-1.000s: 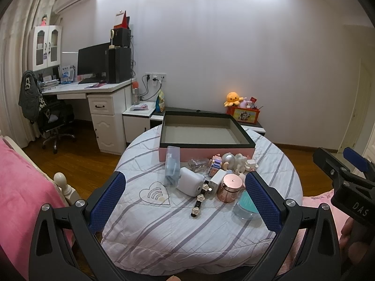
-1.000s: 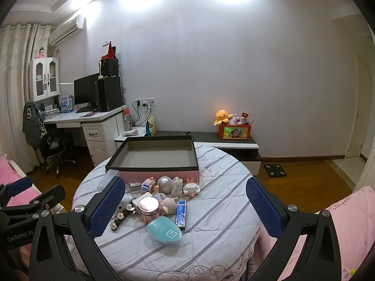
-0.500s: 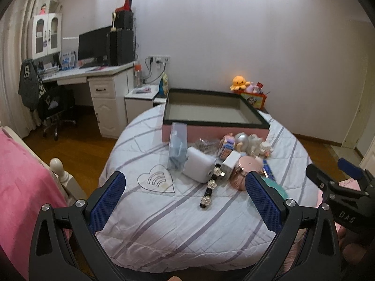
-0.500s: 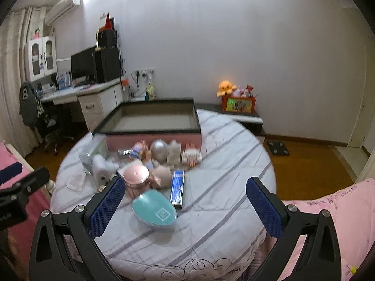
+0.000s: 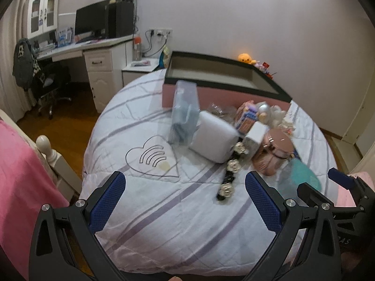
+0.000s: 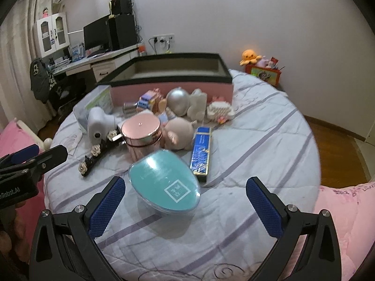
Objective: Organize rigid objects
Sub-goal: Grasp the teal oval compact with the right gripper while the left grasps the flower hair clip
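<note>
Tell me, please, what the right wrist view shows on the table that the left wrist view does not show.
Only the right wrist view shows the blue box and the pig figure clearly. Only the left wrist view shows the heart pattern on the cloth. Both show the pink tray, the rose-gold jar, the teal case and the flower strap. The left gripper and right gripper are open and empty.

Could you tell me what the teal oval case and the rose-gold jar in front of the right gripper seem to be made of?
Teal oval case: probably glossy plastic under a clear shell, since light glares off it. Rose-gold jar: metallic-looking, mirror-shiny lid and wall; possibly plated plastic.
</note>
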Demonstrator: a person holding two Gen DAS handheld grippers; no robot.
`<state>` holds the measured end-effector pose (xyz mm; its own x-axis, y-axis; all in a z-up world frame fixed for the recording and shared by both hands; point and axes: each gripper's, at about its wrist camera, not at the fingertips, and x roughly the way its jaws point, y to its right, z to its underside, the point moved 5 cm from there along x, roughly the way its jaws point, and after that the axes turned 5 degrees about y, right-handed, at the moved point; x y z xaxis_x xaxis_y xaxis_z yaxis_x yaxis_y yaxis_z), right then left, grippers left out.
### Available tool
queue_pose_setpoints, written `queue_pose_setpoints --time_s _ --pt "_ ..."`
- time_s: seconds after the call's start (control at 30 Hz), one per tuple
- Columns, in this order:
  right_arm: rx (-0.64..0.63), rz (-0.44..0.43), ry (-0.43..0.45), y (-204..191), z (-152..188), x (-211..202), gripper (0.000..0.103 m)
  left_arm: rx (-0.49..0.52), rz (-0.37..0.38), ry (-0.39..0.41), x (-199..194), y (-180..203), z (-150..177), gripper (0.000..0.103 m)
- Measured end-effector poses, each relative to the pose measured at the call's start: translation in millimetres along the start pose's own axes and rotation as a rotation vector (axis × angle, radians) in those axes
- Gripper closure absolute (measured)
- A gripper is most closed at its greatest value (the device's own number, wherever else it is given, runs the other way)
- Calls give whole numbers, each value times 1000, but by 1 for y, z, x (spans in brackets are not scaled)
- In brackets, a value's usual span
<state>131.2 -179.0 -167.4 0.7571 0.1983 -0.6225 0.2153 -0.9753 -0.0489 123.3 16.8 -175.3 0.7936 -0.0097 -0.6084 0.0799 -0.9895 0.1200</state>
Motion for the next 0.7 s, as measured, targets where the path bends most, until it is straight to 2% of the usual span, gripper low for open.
queue_pose_setpoints --time_s 0.13,0.23,0.33,0.37,0.53,0.63,0.67,0.7 --pt "-3 -17 -22 -2 4 14 6 3 1 -22 11 -1 3 0" --pt "-3 -43 -38 -5 6 22 27 19 11 -32 19 5 4 0" --pt "-21 -51 -41 -8 8 25 31 44 28 -45 25 14 6 0" --pt "-15 -66 -43 -9 8 25 42 55 36 -48 27 17 6 0" --pt "1 -76 -41 -2 10 22 44 122 60 -87 45 35 9 1" --pt "14 -77 -39 3 11 21 44 170 64 -97 54 44 10 11" --pt "17 -79 -39 4 11 20 44 177 77 -93 55 46 8 19" --pt "20 -82 -39 5 11 20 44 177 84 -89 55 47 7 33"
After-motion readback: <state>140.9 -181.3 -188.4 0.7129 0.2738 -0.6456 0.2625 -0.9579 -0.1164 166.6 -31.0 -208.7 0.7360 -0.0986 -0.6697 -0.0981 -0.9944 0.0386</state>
